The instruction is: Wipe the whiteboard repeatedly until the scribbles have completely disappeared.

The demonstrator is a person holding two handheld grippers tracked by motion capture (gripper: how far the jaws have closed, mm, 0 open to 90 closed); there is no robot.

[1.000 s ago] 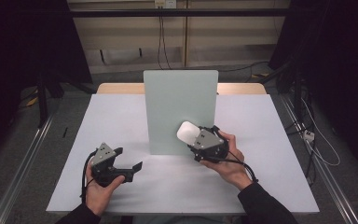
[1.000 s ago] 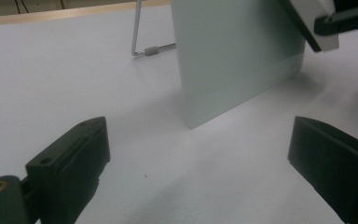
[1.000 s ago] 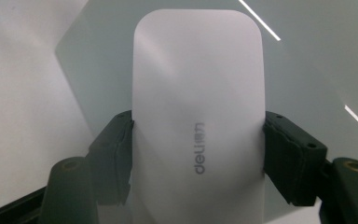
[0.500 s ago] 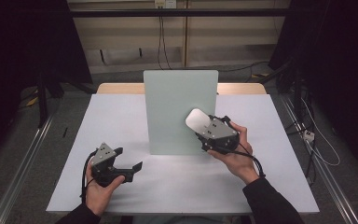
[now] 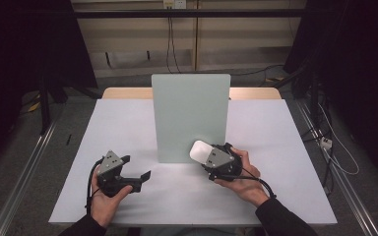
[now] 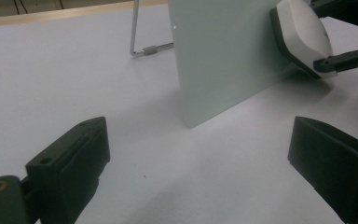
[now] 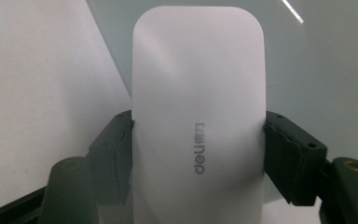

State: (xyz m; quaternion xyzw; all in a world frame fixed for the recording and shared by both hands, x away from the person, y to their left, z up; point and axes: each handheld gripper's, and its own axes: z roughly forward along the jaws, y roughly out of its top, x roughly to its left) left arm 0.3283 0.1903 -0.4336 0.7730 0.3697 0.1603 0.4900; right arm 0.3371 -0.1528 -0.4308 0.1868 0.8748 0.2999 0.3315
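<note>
From the high view, the right tool (image 5: 207,158) pinches a white mouse (image 5: 200,150) just in front of the lower right corner of the upright grey-green board (image 5: 189,115), which stands mid-tabletop (image 5: 275,128). The mouse is tilted, low over the white surface. The left tool (image 5: 139,178) rests on the tabletop to the left of the board, well apart from it, jaws spread with nothing between them.

In the left gripper view, the left tool (image 6: 200,163) has its two black jaws wide apart over bare tabletop (image 6: 51,79). Beyond them stands the board (image 6: 223,56) on a wire stand (image 6: 142,39), and the mouse (image 6: 300,35) hangs beside the board's face, held by the other tool.

In the right gripper view, the right tool (image 7: 198,158) clamps the mouse (image 7: 198,107) by its two long sides; grey "deli" lettering runs along the shell. The board (image 7: 317,60) lies behind it.
</note>
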